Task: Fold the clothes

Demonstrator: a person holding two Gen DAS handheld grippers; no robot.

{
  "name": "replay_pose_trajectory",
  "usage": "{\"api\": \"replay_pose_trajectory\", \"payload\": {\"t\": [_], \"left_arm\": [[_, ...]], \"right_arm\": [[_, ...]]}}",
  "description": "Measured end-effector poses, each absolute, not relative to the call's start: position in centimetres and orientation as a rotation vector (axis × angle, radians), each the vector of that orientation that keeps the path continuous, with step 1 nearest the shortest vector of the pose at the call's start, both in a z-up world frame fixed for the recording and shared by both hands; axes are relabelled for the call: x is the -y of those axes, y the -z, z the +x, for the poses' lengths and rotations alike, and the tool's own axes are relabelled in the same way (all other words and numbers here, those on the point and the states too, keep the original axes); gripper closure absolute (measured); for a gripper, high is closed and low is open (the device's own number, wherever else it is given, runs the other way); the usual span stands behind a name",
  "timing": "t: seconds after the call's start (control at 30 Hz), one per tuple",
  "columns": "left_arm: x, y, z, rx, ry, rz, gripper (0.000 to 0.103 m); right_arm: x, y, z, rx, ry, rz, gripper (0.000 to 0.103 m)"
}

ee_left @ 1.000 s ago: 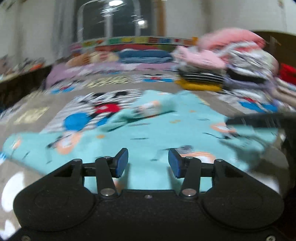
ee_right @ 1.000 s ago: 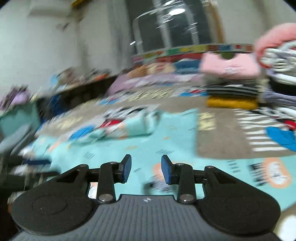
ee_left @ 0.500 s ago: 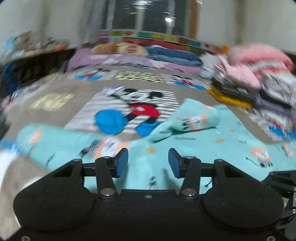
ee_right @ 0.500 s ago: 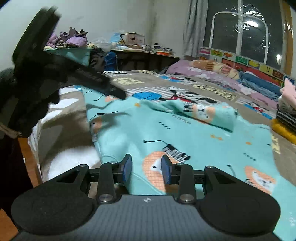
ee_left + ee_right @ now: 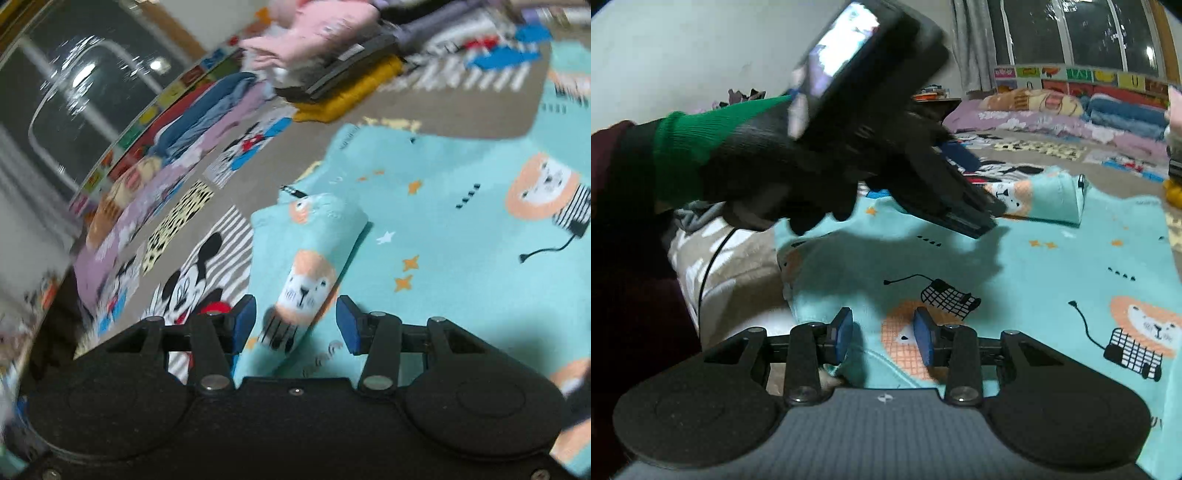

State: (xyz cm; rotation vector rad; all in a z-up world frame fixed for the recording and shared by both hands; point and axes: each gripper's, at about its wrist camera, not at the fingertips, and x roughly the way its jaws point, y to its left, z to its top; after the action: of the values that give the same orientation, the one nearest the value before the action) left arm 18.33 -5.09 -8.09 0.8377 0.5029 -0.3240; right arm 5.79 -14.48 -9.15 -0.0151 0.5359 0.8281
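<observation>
A teal garment with lion prints (image 5: 1034,266) lies spread on the bed, with one sleeve (image 5: 310,258) folded over its body. My left gripper (image 5: 295,325) is rolled sideways and hovers open over that sleeve, which shows between the blue pads without being pinched. In the right wrist view a black-gloved hand with a green cuff (image 5: 775,177) holds the left gripper (image 5: 986,216) above the sleeve (image 5: 1045,199). My right gripper (image 5: 882,338) stands open over the garment's near hem, close to its left corner.
The Mickey Mouse blanket (image 5: 192,280) covers the bed. Stacks of folded clothes, a yellow one (image 5: 343,99) at the bottom and a pink one (image 5: 314,33) on top, sit at the far right. Pillows and bedding (image 5: 1052,107) line the window. The bed's edge (image 5: 713,266) drops off at the left.
The left gripper has swung across the garment and rolled, and now sits over the folded sleeve. The right gripper has turned towards the near hem. Neither gripper's jaws have moved.
</observation>
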Motion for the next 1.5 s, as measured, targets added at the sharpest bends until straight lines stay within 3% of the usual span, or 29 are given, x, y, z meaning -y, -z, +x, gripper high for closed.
{"api": "replay_pose_trajectory", "payload": {"t": [0.03,0.07,0.17,0.43,0.7,0.83,0.9,1.2,1.23,1.4,1.5], "left_arm": [[5.2,8.3,18.8,-0.509,0.328,0.856,0.063],[5.4,8.5,19.3,-0.514,0.332,0.875,0.085],[3.8,7.2,21.2,-0.544,0.329,0.748,0.094],[-6.3,3.5,26.7,-0.627,0.285,0.149,0.095],[-13.1,6.1,30.4,-0.764,0.137,-0.176,0.094],[-15.5,6.2,30.2,-0.759,0.126,-0.335,0.073],[-15.8,5.9,30.0,-0.757,0.158,-0.386,0.073],[-13.3,6.3,33.3,-0.834,0.251,-0.357,0.074],[-13.0,6.7,33.9,-0.85,0.271,-0.364,0.1],[-12.6,6.7,35.4,-0.862,0.25,-0.23,0.1],[-12.5,7.3,35.7,-0.876,0.219,-0.184,0.092]], "right_arm": [[14.5,9.1,5.9,-0.542,-0.832,-0.005,0.065],[14.6,9.2,6.0,-0.547,-0.837,0.003,0.064],[14.9,9.2,6.4,-0.564,-0.85,0.033,0.064],[15.9,9.5,6.4,-0.595,-0.875,0.111,0.064],[16.1,9.6,6.6,-0.61,-0.884,0.139,0.062],[15.9,9.3,6.7,-0.602,-0.882,0.126,0.062],[15.7,9.2,6.6,-0.596,-0.881,0.108,0.062],[15.0,8.8,6.1,-0.575,-0.895,0.033,0.06],[15.1,8.9,6.3,-0.58,-0.898,0.04,0.06],[14.9,9.3,6.4,-0.602,-0.906,0.033,0.059],[14.7,9.6,6.3,-0.602,-0.907,0.02,0.059]]}}
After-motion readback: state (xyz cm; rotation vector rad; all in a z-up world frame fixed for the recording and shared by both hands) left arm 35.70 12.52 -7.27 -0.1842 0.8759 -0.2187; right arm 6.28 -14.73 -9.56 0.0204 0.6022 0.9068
